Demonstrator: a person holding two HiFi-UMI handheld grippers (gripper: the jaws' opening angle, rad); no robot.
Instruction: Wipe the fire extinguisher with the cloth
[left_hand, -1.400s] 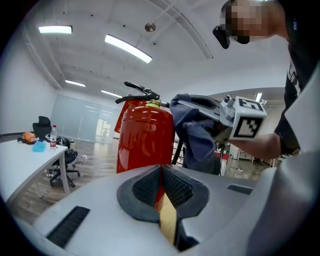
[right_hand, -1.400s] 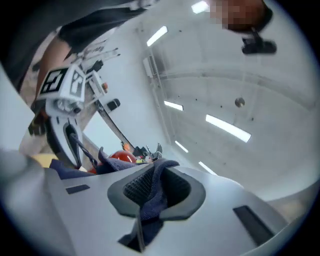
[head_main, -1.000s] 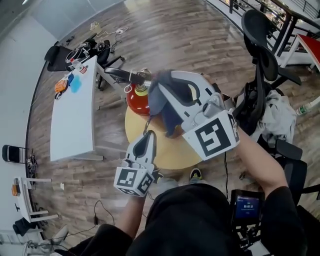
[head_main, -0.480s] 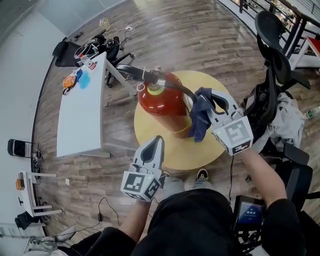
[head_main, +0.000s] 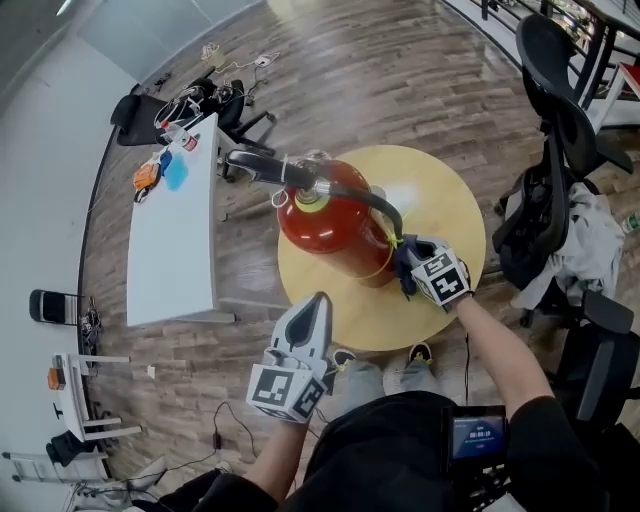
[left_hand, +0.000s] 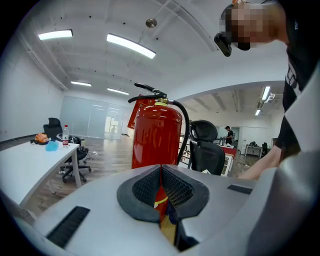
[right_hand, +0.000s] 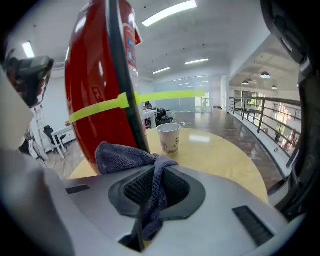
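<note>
A red fire extinguisher (head_main: 335, 225) with a black hose and handle stands on the round yellow table (head_main: 440, 195). My right gripper (head_main: 408, 256) is low at the extinguisher's right side, shut on a dark blue cloth (head_main: 403, 268). In the right gripper view the cloth (right_hand: 131, 156) bunches over the jaws against the red body (right_hand: 95, 85) beside the hose and a yellow-green band. My left gripper (head_main: 318, 302) hovers at the table's near edge, shut and holding nothing. In the left gripper view the extinguisher (left_hand: 155, 135) stands upright beyond the left gripper (left_hand: 161, 172).
A paper cup (right_hand: 168, 137) stands on the table behind the extinguisher. A white desk (head_main: 170, 240) with small items is at the left. Black office chairs (head_main: 555, 90) and a heap of clothing (head_main: 580, 235) crowd the right. Cables lie on the wood floor.
My right gripper has carried the cloth from the extinguisher's top down its right side to near the base. The left gripper has stayed about where it was.
</note>
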